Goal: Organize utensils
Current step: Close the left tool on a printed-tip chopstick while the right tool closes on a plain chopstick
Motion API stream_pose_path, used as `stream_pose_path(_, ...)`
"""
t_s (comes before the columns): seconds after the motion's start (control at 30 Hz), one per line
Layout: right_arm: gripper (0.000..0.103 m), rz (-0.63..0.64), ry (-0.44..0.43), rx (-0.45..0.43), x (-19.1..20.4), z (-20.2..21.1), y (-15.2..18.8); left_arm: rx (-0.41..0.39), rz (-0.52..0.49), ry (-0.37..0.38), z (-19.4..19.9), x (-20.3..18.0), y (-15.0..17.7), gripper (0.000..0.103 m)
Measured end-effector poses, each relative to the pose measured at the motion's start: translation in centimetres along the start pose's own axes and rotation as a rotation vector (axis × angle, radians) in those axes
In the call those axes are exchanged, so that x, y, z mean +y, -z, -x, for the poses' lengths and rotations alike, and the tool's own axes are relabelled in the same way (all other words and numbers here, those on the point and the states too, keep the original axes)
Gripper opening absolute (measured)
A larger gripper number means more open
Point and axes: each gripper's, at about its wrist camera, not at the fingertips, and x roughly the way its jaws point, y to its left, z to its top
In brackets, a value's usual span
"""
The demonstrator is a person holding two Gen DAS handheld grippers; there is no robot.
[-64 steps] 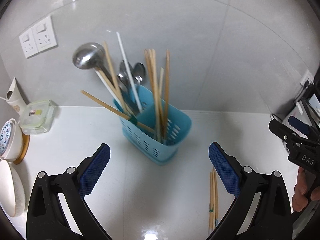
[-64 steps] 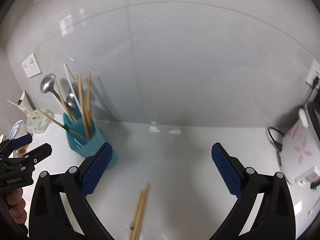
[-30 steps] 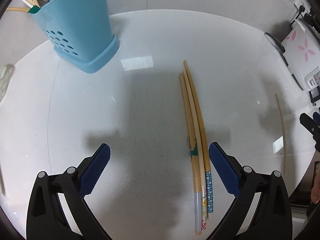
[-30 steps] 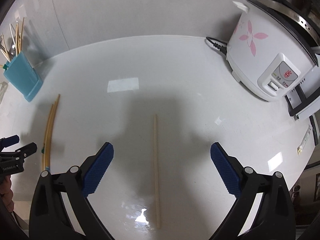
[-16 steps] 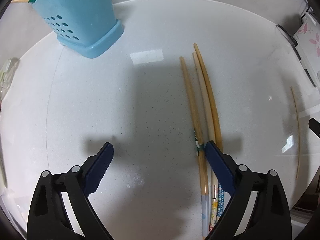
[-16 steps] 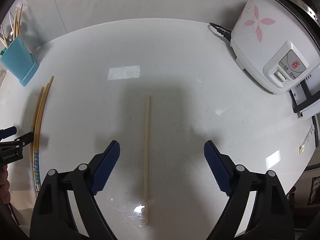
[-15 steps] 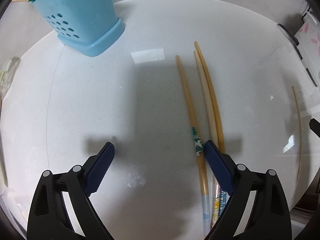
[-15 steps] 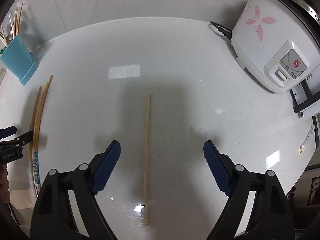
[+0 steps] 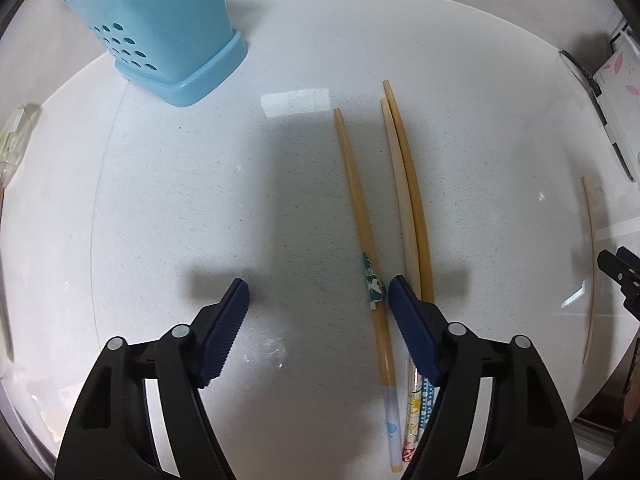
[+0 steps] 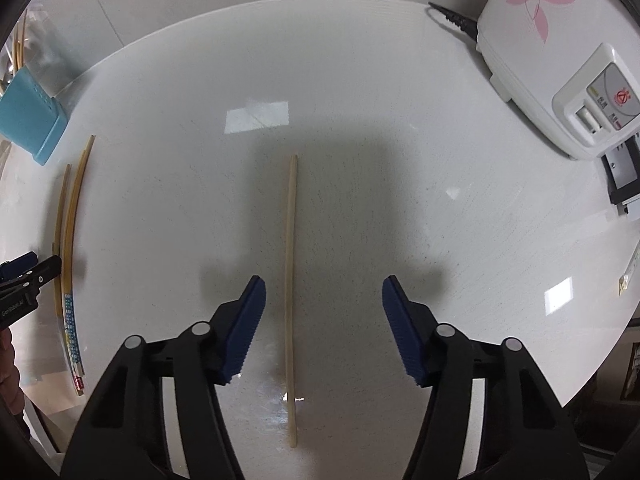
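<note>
My left gripper (image 9: 318,292) is open, low over the white counter. A tan chopstick with a green band (image 9: 360,216) lies between its fingers, close to the right pad (image 9: 408,320). Two more chopsticks (image 9: 412,200) lie just right of it, partly under that pad. The blue utensil holder (image 9: 168,28) stands at the far left. My right gripper (image 10: 324,296) is open over a single pale chopstick (image 10: 292,264), which lies between its fingers, nearer the left pad (image 10: 246,324). The same chopstick shows at the right edge of the left wrist view (image 9: 591,264).
A white rice cooker with pink flowers (image 10: 560,60) and its black cord (image 10: 452,18) stand at the back right. A clear lidded box (image 9: 16,136) sits at the far left. The counter's front edge (image 10: 592,360) runs close on the right.
Both grippers have come down closer to the counter and their jaws have narrowed. The green-banded chopstick has been pushed left, apart from the other two.
</note>
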Motion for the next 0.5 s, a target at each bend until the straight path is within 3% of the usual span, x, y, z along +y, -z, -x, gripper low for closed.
stream_pose_path(0.17,0.034,-0.014,-0.025,0.06,-0.3,-1.0,-0.3,0.01,-0.008,-0.001,0.2,-1.2,-0.8,0.047)
stream_pose_path(0.4,0.01,0.024,-0.04,0.098,0.8,-0.9,-0.8,0.018,-0.015,-0.005,0.2,-2.7,-1.4,0.028)
stream_pose_path(0.5,0.004,0.021,-0.041,0.112,1.4,-0.6,-1.0,0.026,-0.007,-0.016,-0.1,-3.2,-1.9,0.018)
